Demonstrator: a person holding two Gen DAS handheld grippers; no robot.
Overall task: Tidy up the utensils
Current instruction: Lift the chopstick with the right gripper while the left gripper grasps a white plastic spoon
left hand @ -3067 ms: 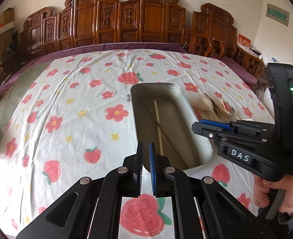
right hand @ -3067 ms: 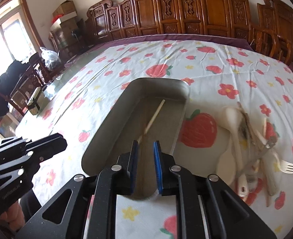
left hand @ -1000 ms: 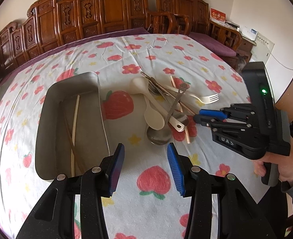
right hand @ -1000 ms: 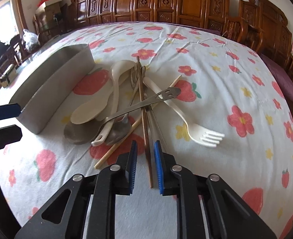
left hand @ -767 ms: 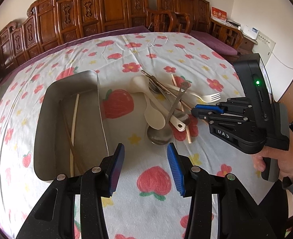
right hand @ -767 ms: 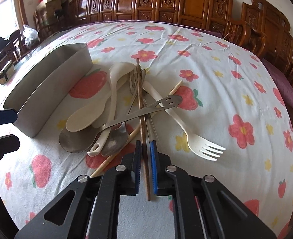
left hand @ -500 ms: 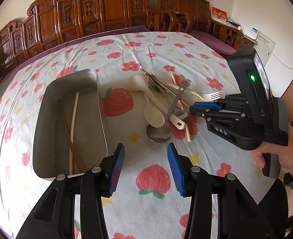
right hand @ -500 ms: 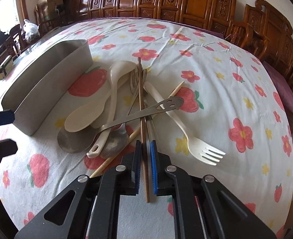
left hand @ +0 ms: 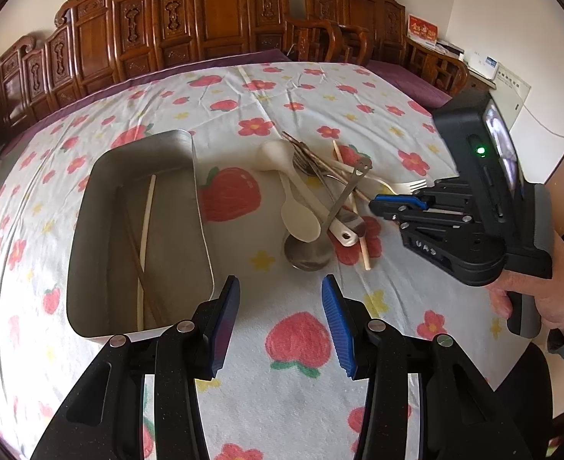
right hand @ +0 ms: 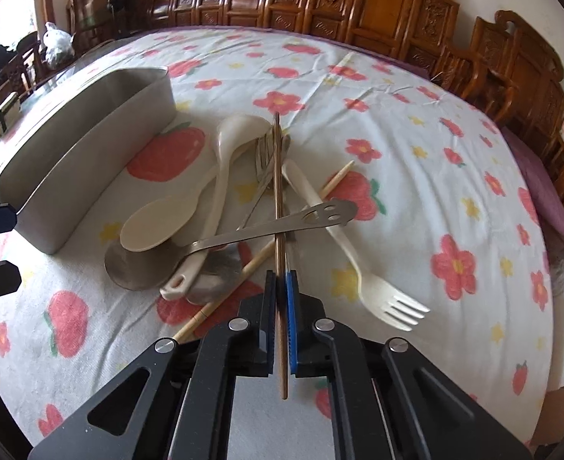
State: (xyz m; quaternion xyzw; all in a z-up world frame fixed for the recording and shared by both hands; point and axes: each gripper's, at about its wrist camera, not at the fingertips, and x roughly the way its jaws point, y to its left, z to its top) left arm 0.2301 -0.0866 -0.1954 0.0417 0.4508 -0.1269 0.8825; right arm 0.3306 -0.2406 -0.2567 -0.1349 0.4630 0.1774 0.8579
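Left gripper (left hand: 280, 318): released, jaws spread wide, hovering above the flowered tablecloth (left hand: 301, 345). Ahead and to its left, a metal tray (left hand: 90, 199) on the table, holding a pale chopstick (left hand: 146, 230) and a dark chopstick (left hand: 136, 253) lengthwise. Ahead and slightly right, a heap of utensils: cream spoon (left hand: 301, 218), metal ladle (left hand: 309, 255), cream fork (left hand: 401, 185), crossed over each other. Further right, the right gripper (right hand: 281, 299), clenched on a brown chopstick (right hand: 278, 191) near its end. Ahead of that gripper, the chopstick running straight out over the heap, crossing a slotted metal handle (right hand: 320, 212). To its left, a cream ladle (right hand: 228, 142) and the tray's outer wall; to its right, the cream fork lying tines toward the gripper.
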